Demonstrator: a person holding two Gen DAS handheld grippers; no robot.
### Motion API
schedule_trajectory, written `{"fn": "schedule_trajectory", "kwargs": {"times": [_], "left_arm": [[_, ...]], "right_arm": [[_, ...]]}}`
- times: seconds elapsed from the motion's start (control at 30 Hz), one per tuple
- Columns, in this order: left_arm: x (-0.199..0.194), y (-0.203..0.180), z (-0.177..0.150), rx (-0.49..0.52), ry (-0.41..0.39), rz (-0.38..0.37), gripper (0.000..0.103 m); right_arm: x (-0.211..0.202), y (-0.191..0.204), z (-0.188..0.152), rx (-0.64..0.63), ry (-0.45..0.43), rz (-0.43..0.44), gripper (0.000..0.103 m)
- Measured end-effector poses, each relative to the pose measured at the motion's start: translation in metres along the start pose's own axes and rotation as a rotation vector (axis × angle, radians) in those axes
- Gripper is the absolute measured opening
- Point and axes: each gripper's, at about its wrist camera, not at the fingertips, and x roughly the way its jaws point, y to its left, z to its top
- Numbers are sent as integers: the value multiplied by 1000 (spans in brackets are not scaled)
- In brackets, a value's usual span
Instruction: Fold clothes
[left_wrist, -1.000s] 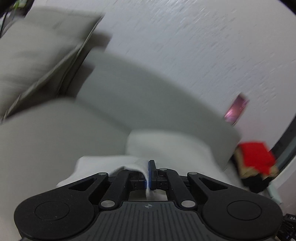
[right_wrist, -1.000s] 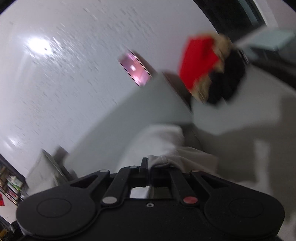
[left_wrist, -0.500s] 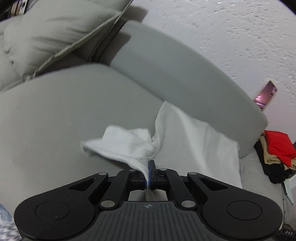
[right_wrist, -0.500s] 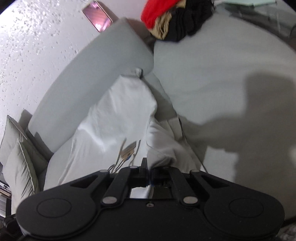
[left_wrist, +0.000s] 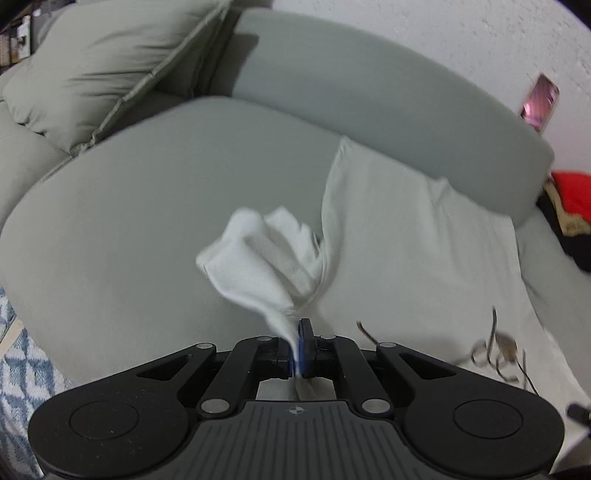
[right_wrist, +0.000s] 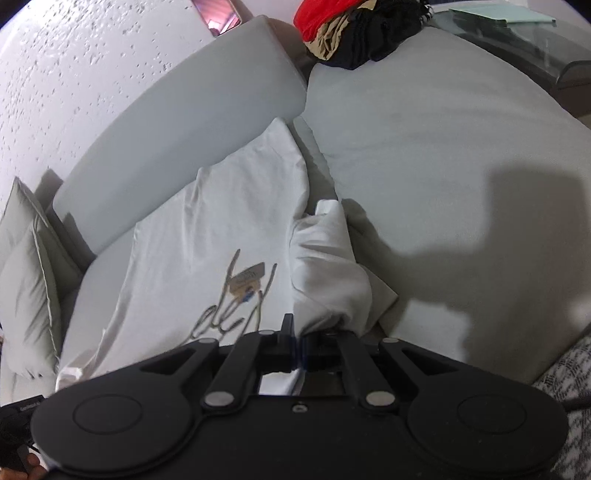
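Note:
A white T-shirt lies spread on the grey sofa seat, its far edge against the backrest. Thin script lettering and a small tag show on its front. My left gripper is shut on the bunched left sleeve, which rises off the cushion. In the right wrist view the same T-shirt stretches away to the left, and my right gripper is shut on its crumpled right sleeve.
The grey sofa has a loose cushion at the left end. A pile of red, tan and black clothes sits at the far right seat. A patterned rug lies below; a white textured wall stands behind.
Both grippers came down and back toward the seat's front edge, and the shirt went from hanging bunched to lying spread flat on the seat. Both stay shut on the sleeves.

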Motion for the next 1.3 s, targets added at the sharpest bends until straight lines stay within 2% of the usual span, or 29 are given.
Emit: {"fn": "schedule_trajectory", "kwargs": {"times": [0.13, 0.2, 0.27, 0.33, 0.4, 0.43, 0.5, 0.53, 0.57, 0.67, 0.73, 0.77, 0.87, 0.93, 0.97, 1.0, 1.03, 1.07, 1.13, 1.2, 1.3], "left_arm": [[-48, 3, -2, 105, -43, 14, 8], [-77, 2, -3, 176, -90, -9, 9], [-101, 2, -4, 229, -134, -53, 15], [-105, -4, -8, 258, -157, -103, 22], [-90, -18, -15, 276, -140, -129, 27], [-77, -27, -19, 281, -118, -134, 25], [-48, -48, -29, 289, -67, -146, 21], [-31, -60, -35, 301, -45, -151, 17], [-15, -71, -40, 315, -26, -153, 16], [19, -97, -59, 388, -9, -95, 16], [35, -99, -73, 437, 97, -34, 16], [30, -95, -77, 439, 100, -34, 15], [7, -83, -79, 470, 201, -63, 16], [-3, -70, -80, 449, 212, -93, 17], [-6, -65, -78, 435, 201, -103, 17], [-8, -63, -76, 423, 167, -101, 18], [-10, -63, -71, 410, 132, -102, 22], [-9, -67, -66, 396, 108, -113, 25], [-8, -76, -57, 370, 63, -136, 28], [-4, -91, -54, 391, 57, -178, 29], [7, -119, -59, 450, 63, -236, 29]], "right_arm": [[-32, -6, 2, 7, 37, 43, 20], [-57, -6, 1, -6, 42, 72, 30], [-84, -4, 0, -27, 38, 101, 39], [-95, -2, -2, -42, 30, 118, 41], [-92, 2, -6, -58, 24, 130, 41], [-78, 5, -9, -76, 29, 136, 39], [-48, 13, -16, -112, 39, 148, 27], [-34, 16, -20, -131, 44, 154, 15], [-19, 20, -23, -149, 49, 160, 12], [20, 34, -36, -232, 45, 152, 12], [35, 42, -47, -294, 66, 120, 12], [36, 41, -53, -319, 92, 94, 11], [25, 37, -68, -370, 190, 45, 9], [11, 23, -67, -305, 305, 72, 9], [4, 13, -63, -243, 314, 94, 11], [-4, 2, -56, -182, 279, 116, 13], [-12, -10, -49, -118, 235, 135, 25], [-20, -23, -40, -44, 169, 147, 48], [-31, -50, -24, 117, 53, 150, 69], [-34, -72, -13, 245, -12, 158, 69], [-21, -94, -6, 370, 29, 173, 69]]}}
